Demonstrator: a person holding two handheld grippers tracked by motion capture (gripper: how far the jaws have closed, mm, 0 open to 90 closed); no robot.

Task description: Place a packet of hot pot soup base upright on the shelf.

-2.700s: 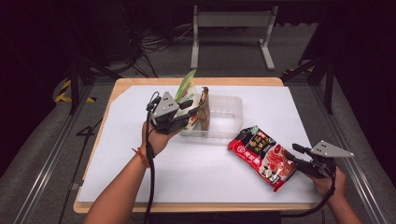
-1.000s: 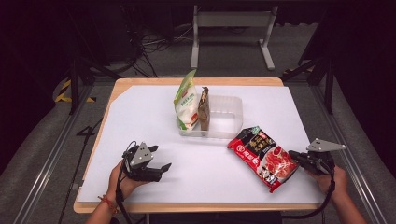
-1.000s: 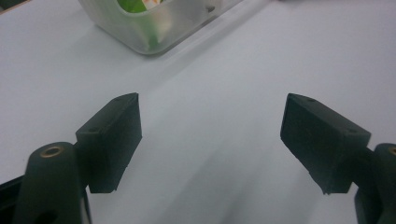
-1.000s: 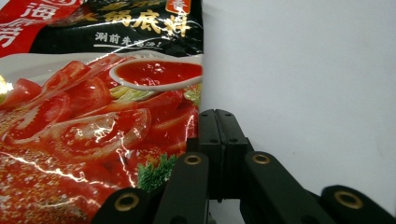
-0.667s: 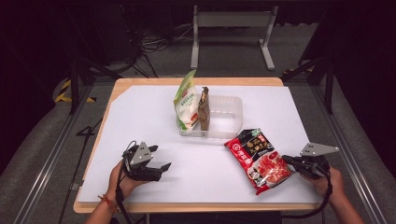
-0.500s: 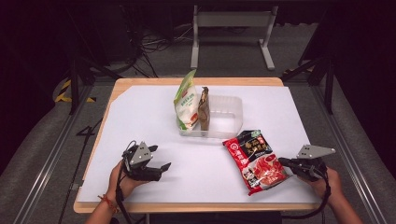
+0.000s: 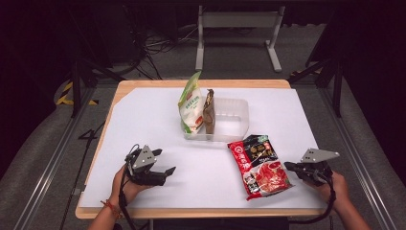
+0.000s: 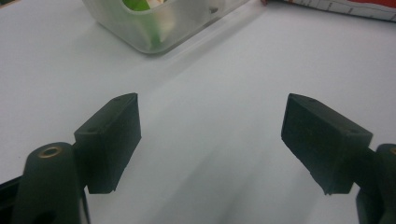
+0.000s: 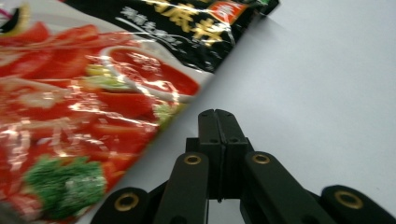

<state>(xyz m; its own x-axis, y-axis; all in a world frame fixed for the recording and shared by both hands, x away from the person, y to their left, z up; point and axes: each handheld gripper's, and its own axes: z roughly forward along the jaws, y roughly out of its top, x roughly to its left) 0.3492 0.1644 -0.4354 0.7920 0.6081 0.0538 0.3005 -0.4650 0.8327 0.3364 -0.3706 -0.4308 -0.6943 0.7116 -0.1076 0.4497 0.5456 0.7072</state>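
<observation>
**Two claws low on the white table**

The right gripper (image 7: 290,166) sits at the near right of the table, held in a hand (image 7: 330,184). Its two black jaws are pressed tight together, with nothing between them. Their tips are right by the edge of the shiny red and black food packet with tomato pictures (image 9: 93,107). I cannot tell if they touch it. In the high view this packet (image 7: 258,165) lies flat on the white table cover (image 7: 143,124), tilted a bit.

The left gripper (image 8: 210,140) is at the near left, held in the other hand (image 7: 125,184). Its jaws are spread wide apart and hold nothing. Only white table shows between them.

Farther back, in the middle of the table, stands a clear plastic tub (image 7: 234,117). A green and white bag (image 7: 191,103) stands up in its left end. A thin brown packet (image 7: 209,112) stands just beside the bag. The right part of the tub looks bare. The red packet lies near the tub's front right corner.
</observation>
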